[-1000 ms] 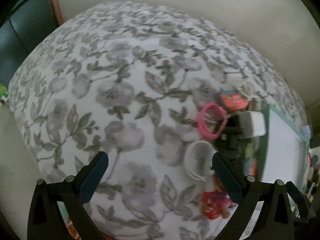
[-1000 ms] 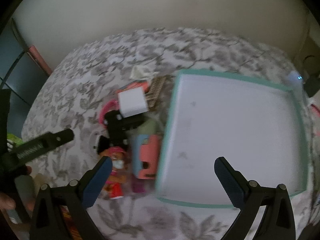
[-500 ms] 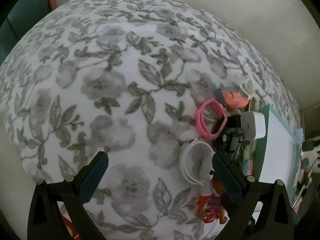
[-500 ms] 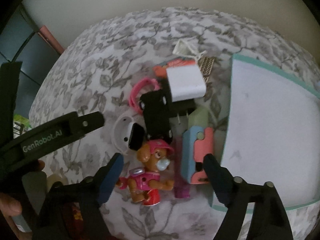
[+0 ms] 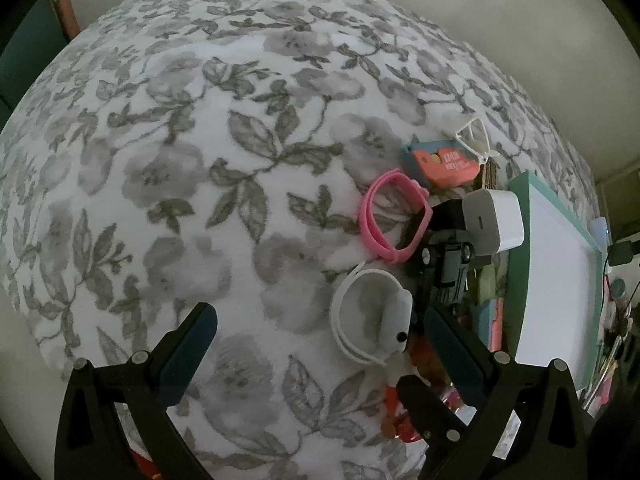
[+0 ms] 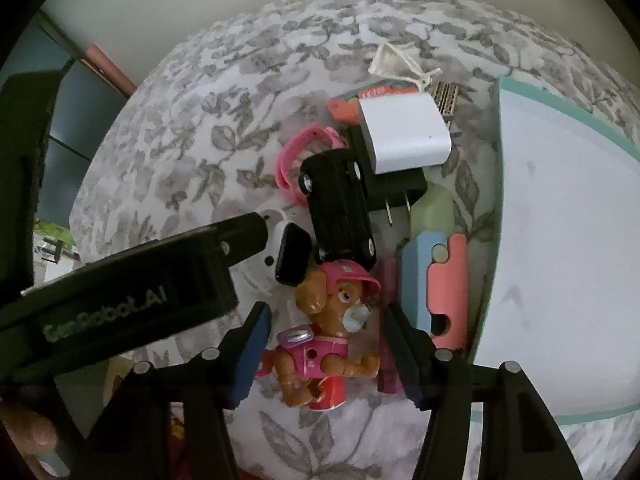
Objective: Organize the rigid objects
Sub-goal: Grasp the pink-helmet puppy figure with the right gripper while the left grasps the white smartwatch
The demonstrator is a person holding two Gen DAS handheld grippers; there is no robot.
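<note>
A pile of small items lies on the floral cloth beside a teal-rimmed white tray. A pup figure in pink lies between the fingers of my right gripper, which is open around it, jaws partly narrowed. A black toy car, a white charger, a pink band and a white watch lie behind. My left gripper is open, its right finger beside the white watch; it shows as a black arm in the right wrist view.
A blue and coral case lies against the tray's left rim. A second coral case, a white plastic piece and a brown comb-like piece lie at the far end of the pile. The tray is on the right.
My right gripper has moved left and down from over the tray to straddle the pup figure, and its jaws have narrowed. My left gripper has closed in on the white watch.
</note>
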